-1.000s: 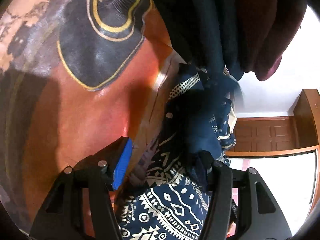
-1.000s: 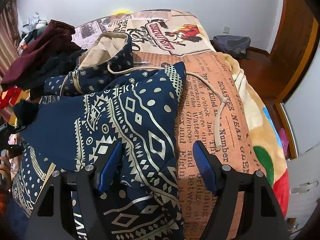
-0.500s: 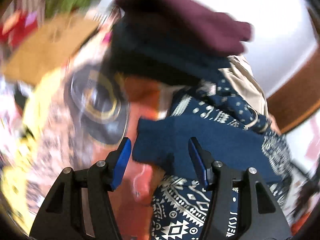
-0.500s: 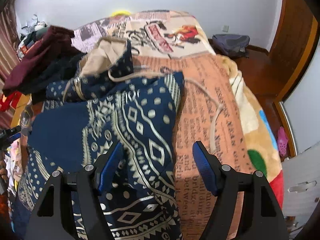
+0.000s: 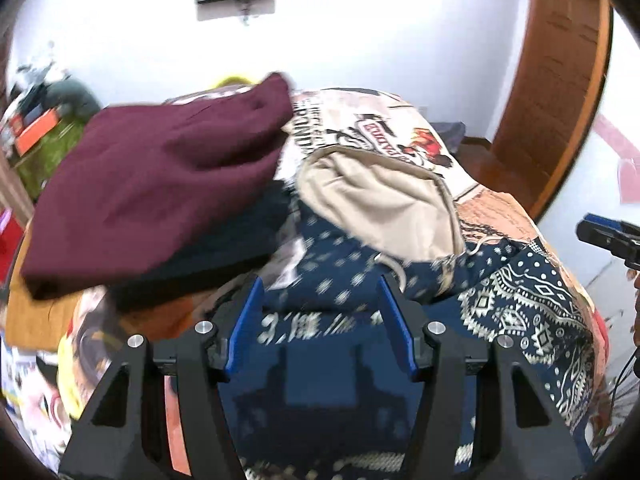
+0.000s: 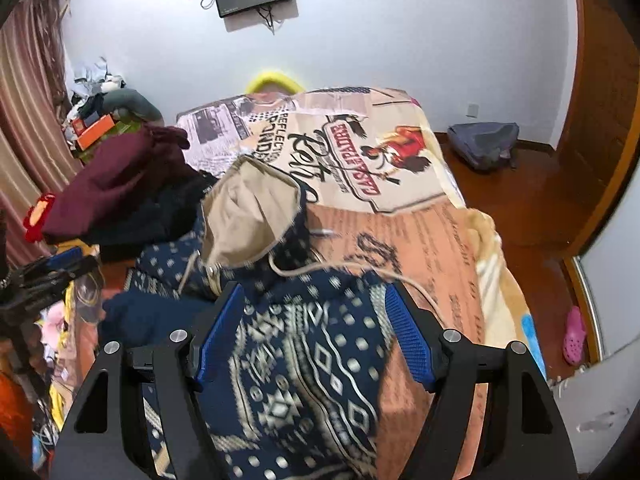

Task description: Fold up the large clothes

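**Both claws wide, hoodie flat on the bed**

The left claw (image 5: pixel 320 316) stands with its blue-padded fingers spread wide and nothing between them; it hangs over a plain navy stretch of the hoodie (image 5: pixel 328 392), where the claw's own shadow falls on the smooth cloth. The right claw (image 6: pixel 314 332) is spread just as wide and grips nothing; below it lies the patterned part of the hoodie (image 6: pixel 304 380), navy knit with cream diamonds, dots and zigzag bands.

Beyond the fingers the hood (image 6: pixel 248 216) stands up in a soft pouch, its beige lining showing, smooth and matte against the dotted navy shell. A cream drawstring (image 6: pixel 332 267) runs from the hood's neck in a loose curve across the hoodie and onto the blanket (image 6: pixel 420 240). The hoodie lies spread on the bed, lengthwise toward the wall.

The blanket is plush, printed like old newspaper with orange bands, black lettering and a rooster emblem. To the left of the hood, touching it, sits a pile: a thick maroon garment (image 5: pixel 160 184) folded over a dark one (image 5: pixel 224 256), both soft and lumpy.

In the left view the right claw's tip (image 5: pixel 608 236) shows at the right edge; in the right view the left claw (image 6: pixel 48 276) shows at the left edge, blurred.
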Demonstrator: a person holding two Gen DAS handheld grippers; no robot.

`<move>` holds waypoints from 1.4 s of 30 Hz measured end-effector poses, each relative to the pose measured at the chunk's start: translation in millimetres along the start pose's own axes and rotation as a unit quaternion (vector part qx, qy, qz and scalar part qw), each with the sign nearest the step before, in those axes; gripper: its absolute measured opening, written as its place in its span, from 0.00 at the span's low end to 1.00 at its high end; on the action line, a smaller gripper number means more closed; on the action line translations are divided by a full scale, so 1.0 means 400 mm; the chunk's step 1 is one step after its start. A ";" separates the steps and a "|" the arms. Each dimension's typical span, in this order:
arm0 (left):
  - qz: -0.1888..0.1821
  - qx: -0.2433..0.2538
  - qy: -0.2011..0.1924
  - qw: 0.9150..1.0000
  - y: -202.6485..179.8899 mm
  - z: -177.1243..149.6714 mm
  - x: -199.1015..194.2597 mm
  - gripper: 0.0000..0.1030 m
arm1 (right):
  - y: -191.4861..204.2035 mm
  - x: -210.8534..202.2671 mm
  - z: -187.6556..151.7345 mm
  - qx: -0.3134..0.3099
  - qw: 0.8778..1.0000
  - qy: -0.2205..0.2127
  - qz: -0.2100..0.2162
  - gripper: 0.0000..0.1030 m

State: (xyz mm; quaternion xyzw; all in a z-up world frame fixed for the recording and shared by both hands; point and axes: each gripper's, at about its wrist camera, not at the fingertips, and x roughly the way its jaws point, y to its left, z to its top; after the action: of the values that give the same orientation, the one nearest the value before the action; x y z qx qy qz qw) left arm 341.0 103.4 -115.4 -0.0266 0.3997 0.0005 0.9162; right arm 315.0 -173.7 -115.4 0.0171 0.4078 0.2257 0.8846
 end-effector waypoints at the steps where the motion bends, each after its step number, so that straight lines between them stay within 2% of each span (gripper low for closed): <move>1: -0.002 0.005 0.002 1.000 -0.014 0.011 0.013 0.56 | 0.007 0.013 0.009 -0.001 1.000 0.002 0.003 0.67; 4: -0.011 0.007 0.020 1.000 -0.037 0.042 0.078 0.56 | 0.020 0.058 0.030 -0.004 1.000 0.013 0.011 0.67; 10: -0.044 -0.037 0.087 0.995 -0.033 0.082 0.242 0.56 | 0.028 0.167 0.081 0.002 0.999 0.036 0.008 0.67; 15: -0.060 -0.072 0.126 0.988 -0.022 0.087 0.354 0.56 | 0.018 0.276 0.123 0.035 0.996 0.074 0.024 0.67; 17: -0.063 -0.089 0.135 0.985 -0.010 0.080 0.390 0.56 | 0.005 0.325 0.135 0.059 0.995 0.082 0.017 0.67; 20: -0.057 -0.120 0.151 0.980 0.020 0.065 0.438 0.45 | -0.012 0.388 0.143 0.090 0.990 0.106 0.009 0.67; 22: -0.062 -0.137 0.160 0.976 0.039 0.053 0.469 0.35 | -0.018 0.430 0.147 0.097 0.987 0.126 0.005 0.59; 23: -0.060 -0.139 0.155 0.976 0.043 0.051 0.471 0.33 | -0.018 0.449 0.147 0.098 0.986 0.135 0.006 0.57; 24: -0.059 -0.136 0.153 0.977 0.042 0.052 0.470 0.29 | -0.017 0.459 0.145 0.104 0.983 0.150 -0.003 0.53; 26: -0.054 -0.131 0.152 0.978 0.036 0.054 0.465 0.13 | -0.011 0.492 0.137 0.106 0.980 0.170 0.013 0.35; 27: -0.052 -0.130 0.153 0.978 0.034 0.055 0.463 0.08 | -0.006 0.504 0.133 0.105 0.978 0.180 0.026 0.12; 28: -0.051 -0.131 0.149 0.979 0.033 0.056 0.452 0.05 | -0.002 0.507 0.131 0.102 0.976 0.188 0.035 0.06; 31: -0.070 -0.137 0.126 0.980 0.032 0.069 0.391 0.04 | 0.029 0.432 0.140 0.065 0.986 0.144 0.049 0.05; 35: -0.089 -0.108 0.092 0.986 0.004 0.097 0.273 0.03 | 0.057 0.274 0.157 0.024 0.993 0.092 0.068 0.05; 38: -0.102 -0.079 0.057 0.990 -0.022 0.109 0.155 0.03 | 0.062 0.175 0.152 0.008 0.994 0.072 0.084 0.05; 42: -0.112 -0.049 0.034 0.992 -0.042 0.092 0.030 0.03 | 0.077 0.096 0.117 -0.025 0.994 0.066 0.079 0.05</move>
State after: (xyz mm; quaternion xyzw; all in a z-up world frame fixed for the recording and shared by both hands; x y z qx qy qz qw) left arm 376.4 88.2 -98.4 -0.1161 0.4243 -0.0832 0.8942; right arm 358.9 -123.0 -104.8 0.0120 0.4573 0.3056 0.8351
